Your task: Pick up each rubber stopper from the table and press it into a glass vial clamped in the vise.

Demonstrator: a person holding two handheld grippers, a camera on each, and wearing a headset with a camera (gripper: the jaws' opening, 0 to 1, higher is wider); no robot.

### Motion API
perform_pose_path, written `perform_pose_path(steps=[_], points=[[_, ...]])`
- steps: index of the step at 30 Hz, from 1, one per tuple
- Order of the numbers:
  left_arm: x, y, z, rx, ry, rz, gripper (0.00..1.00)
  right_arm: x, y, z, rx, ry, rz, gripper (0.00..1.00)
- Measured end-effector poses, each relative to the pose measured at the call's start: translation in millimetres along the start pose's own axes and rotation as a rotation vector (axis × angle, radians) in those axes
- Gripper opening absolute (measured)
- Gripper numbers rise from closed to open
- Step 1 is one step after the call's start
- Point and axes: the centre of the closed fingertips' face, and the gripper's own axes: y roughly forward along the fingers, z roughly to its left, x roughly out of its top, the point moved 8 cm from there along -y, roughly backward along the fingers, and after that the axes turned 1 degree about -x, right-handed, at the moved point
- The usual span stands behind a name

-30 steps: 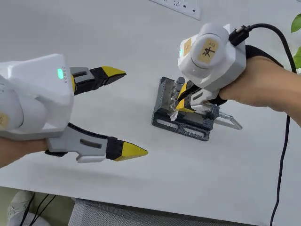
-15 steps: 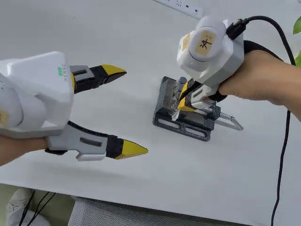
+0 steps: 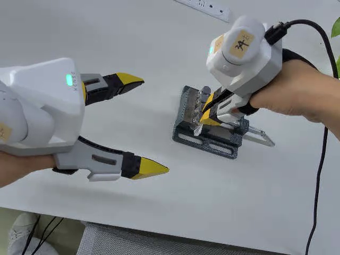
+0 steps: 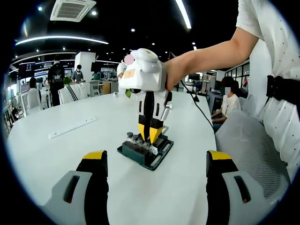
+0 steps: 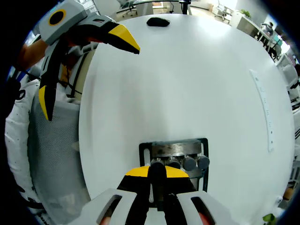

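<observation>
Well, the white desk (image 3: pixel 133 42) is the biggest thing in front of the person, and both tools are above it. The left hand-held gripper (image 3: pixel 153 125) hangs over the near part of the desk, well apart from the work. Its two yellow-tipped jaws stand wide open and hold nothing. The right hand-held gripper (image 3: pixel 204 111) points steeply down on the vise, and a black cable (image 3: pixel 320 159) runs from its back. Its jaws stand close together, with only a narrow gap between them. The dark vise (image 3: pixel 208 142) sits flat on the desk, and the left hand-held gripper is aimed towards it. Between the cheeks of the vise stands a short row of four glass vials (image 5: pixel 189 162), upright and close side by side, each with a grey round top. A grey rubber stopper (image 5: pixel 157 165) is pinched between the tips of the right jaws, on the vial at the end of the row; how deep it sits in that vial I cannot tell
</observation>
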Motion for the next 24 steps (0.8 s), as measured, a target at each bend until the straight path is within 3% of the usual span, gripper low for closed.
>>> perform_pose_path(steps=[12, 24], points=[[2.1, -0.7, -0.3, -0.005, 0.004, 0.001, 0.86, -2.7, -1.5, 5.6, -0.058, -0.015, -0.089, 0.06], [-0.7, -2.0, -0.9, -0.004, -0.003, 0.005, 0.85, -3.6, -0.4, 5.9, -0.059, -0.012, -0.103, 0.07]])
